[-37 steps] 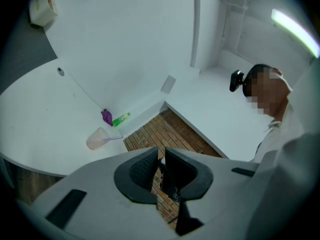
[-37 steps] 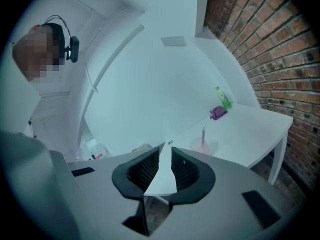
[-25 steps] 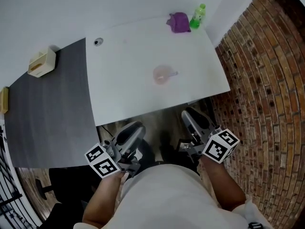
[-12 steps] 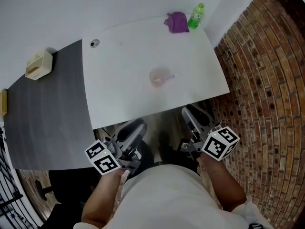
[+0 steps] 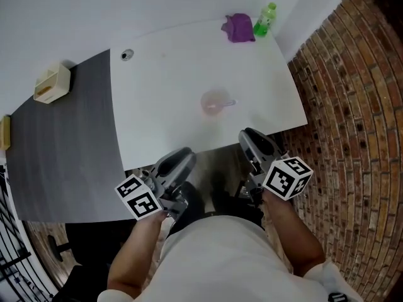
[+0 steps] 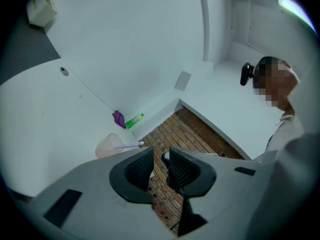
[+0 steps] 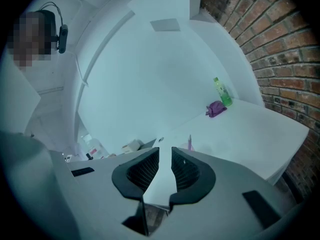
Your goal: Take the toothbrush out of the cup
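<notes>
Cup: a pale pink cup point(image 5: 213, 101) stands upright near the middle of the white counter point(image 5: 157, 106).
Toothbrush: the toothbrush point(image 5: 228, 104) sits in the cup, with its handle leaning out over the rim to the right.
Left hand-held gripper: the left hand-held gripper point(image 5: 181, 158) hangs just off the counter's near edge. It is released, with a narrow gap between its jaws and nothing in it. The cup is ahead of it and to its right, well apart.
Right hand-held gripper: the right hand-held gripper point(image 5: 247, 137) is at the near edge. It is also released, with its jaws slightly parted and empty. The cup is ahead and a little to its left, nearer to it than to the left one, and not touching.
Far right corner: a purple cloth point(image 5: 238, 28) and a green bottle point(image 5: 264, 20) are side by side.
Left side: a dark grey surface point(image 5: 63, 143) carries a small beige box point(image 5: 51, 83).
Right side: a brick floor point(image 5: 352, 137).
</notes>
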Motion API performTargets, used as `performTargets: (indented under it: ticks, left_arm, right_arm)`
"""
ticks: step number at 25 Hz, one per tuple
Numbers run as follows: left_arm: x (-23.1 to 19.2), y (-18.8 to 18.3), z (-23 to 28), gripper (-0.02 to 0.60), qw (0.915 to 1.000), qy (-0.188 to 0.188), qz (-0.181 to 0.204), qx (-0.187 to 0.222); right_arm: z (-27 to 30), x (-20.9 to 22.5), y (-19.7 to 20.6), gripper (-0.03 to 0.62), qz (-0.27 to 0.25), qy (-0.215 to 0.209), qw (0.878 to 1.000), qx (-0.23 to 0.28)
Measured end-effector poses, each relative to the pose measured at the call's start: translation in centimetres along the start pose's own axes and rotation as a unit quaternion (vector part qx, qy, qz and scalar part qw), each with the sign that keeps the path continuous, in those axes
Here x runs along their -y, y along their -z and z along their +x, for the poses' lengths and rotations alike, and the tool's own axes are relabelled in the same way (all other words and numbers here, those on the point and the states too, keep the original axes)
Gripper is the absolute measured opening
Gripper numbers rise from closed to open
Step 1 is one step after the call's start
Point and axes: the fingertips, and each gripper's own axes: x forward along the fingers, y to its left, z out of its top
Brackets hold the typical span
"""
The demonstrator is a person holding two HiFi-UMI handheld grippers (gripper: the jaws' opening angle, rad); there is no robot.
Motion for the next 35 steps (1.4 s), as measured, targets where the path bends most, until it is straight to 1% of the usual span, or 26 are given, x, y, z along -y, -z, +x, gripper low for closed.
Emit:
performTargets:
  ticks: [8, 14, 20, 35]
  left_arm:
    - [-1.6, -0.2, 0.4, 0.077, 0.9999, -0.009, -0.006, -0.005]
    - [-2.3, -0.4, 1.4, 0.077, 0.9999, -0.008, -0.007, -0.012]
    - [-3.3, -0.6, 2.1, 0.077, 0.9998, -0.013, -0.009, -0.016]
    - [-5.9, -1.1, 3.8, 0.077, 0.9994, -0.019, -0.013, -0.024]
  right_arm:
    - [1.8, 1.1, 0.3, 0.06, -0.013, 0.012, 1.0, -0.016]
    - [3.5, 2.1, 0.7, 0.061, -0.006, 0.016, 1.0, -0.022]
    - [4.9, 2.9, 1.5, 0.066, -0.015, 0.025, 0.999, -0.038]
    - [8.1, 4.8, 1.2, 0.084, -0.023, 0.052, 0.997, -0.047]
